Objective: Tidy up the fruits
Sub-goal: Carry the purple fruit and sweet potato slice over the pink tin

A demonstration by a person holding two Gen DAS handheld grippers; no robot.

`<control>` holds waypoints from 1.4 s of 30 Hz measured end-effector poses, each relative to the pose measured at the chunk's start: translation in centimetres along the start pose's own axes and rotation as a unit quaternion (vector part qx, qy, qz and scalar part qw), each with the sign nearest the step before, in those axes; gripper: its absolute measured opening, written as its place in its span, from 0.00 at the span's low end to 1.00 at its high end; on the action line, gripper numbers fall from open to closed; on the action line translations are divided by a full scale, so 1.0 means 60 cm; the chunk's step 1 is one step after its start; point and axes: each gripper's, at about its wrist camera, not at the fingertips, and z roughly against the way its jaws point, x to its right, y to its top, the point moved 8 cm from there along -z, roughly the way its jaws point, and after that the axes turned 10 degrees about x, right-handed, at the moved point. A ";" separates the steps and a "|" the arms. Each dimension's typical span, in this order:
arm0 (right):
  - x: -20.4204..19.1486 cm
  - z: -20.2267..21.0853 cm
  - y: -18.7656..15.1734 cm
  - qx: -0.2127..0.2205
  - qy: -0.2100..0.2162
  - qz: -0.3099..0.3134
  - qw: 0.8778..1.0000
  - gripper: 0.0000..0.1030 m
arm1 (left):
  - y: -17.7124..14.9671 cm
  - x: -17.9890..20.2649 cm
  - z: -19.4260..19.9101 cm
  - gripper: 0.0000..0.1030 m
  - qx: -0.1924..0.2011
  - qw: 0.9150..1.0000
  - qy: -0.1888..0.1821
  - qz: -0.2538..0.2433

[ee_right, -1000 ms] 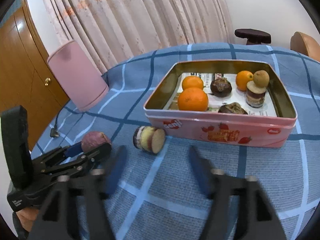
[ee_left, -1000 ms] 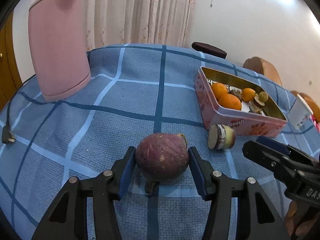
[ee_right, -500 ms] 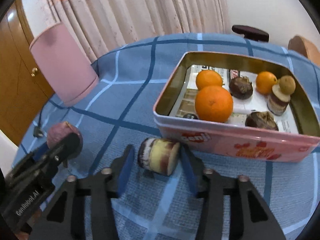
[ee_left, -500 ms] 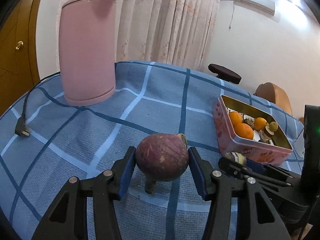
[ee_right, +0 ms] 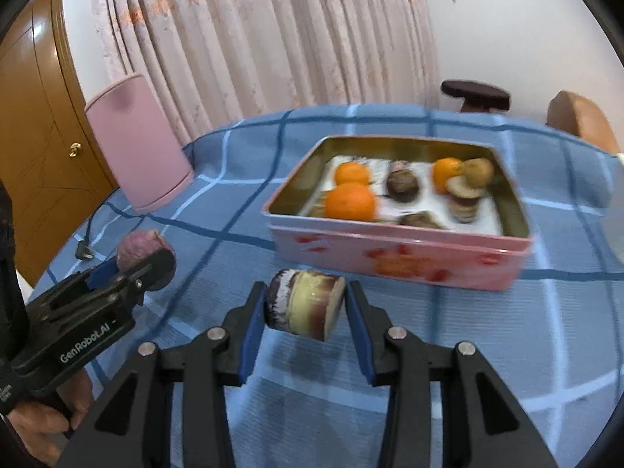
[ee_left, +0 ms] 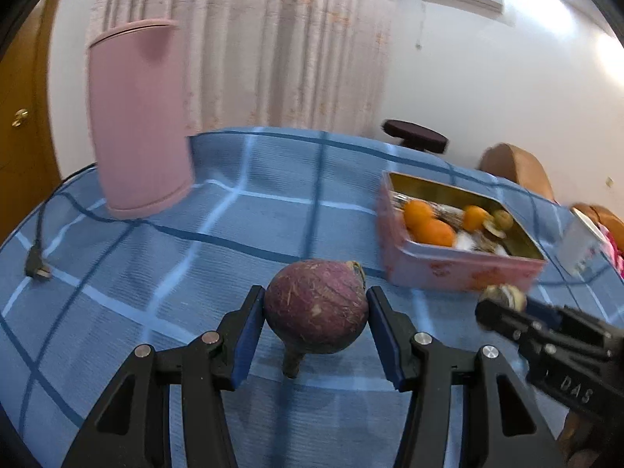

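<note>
My left gripper (ee_left: 316, 318) is shut on a round purple fruit (ee_left: 316, 305) with a short stem and holds it above the blue checked tablecloth; it also shows in the right wrist view (ee_right: 137, 249). My right gripper (ee_right: 306, 314) is shut on a cut purple-and-yellow fruit piece (ee_right: 304, 303) and holds it off the cloth, in front of the pink tin (ee_right: 397, 257). The tin (ee_left: 456, 263) holds oranges (ee_right: 350, 202), dark fruits and cut pieces.
A tall pink container (ee_left: 138, 117) stands at the back left on the table, with a black cable and plug (ee_left: 37, 271) beside it. A white box (ee_left: 581, 243) sits right of the tin. Chairs (ee_right: 581, 121) and a stool (ee_right: 475, 93) stand beyond the table.
My right gripper closed on the cut fruit piece and lifted it off the cloth. My left gripper rose with the purple fruit and both views tilted up.
</note>
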 end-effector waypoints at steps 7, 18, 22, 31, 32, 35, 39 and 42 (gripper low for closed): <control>0.090 0.034 0.033 0.041 -0.050 -0.038 0.997 0.42 | 0.001 0.082 -0.007 0.53 -0.008 0.999 -0.047 -0.020; 0.136 0.054 0.071 0.080 -0.081 -0.054 0.992 0.42 | 0.045 0.157 -0.031 0.53 0.017 0.997 -0.062 -0.037; 0.143 0.055 0.086 0.092 -0.090 -0.050 0.990 0.42 | 0.050 0.173 -0.036 0.53 0.022 0.997 -0.061 -0.046; 0.155 0.059 0.103 0.116 -0.109 -0.040 0.986 0.42 | 0.055 0.200 -0.055 0.53 0.024 0.996 -0.061 -0.055; 0.155 0.059 0.102 0.115 -0.109 -0.040 0.987 0.42 | 0.054 0.203 -0.057 0.53 0.023 0.996 -0.061 -0.056; 0.158 0.061 0.099 0.114 -0.110 -0.040 0.987 0.42 | 0.052 0.209 -0.063 0.53 0.019 0.996 -0.061 -0.058; 0.164 0.066 0.103 0.118 -0.112 -0.042 0.986 0.42 | 0.056 0.220 -0.068 0.53 0.020 0.996 -0.061 -0.061; 0.167 0.062 0.110 0.120 -0.118 -0.035 0.985 0.42 | 0.064 0.231 -0.073 0.53 0.024 0.996 -0.064 -0.064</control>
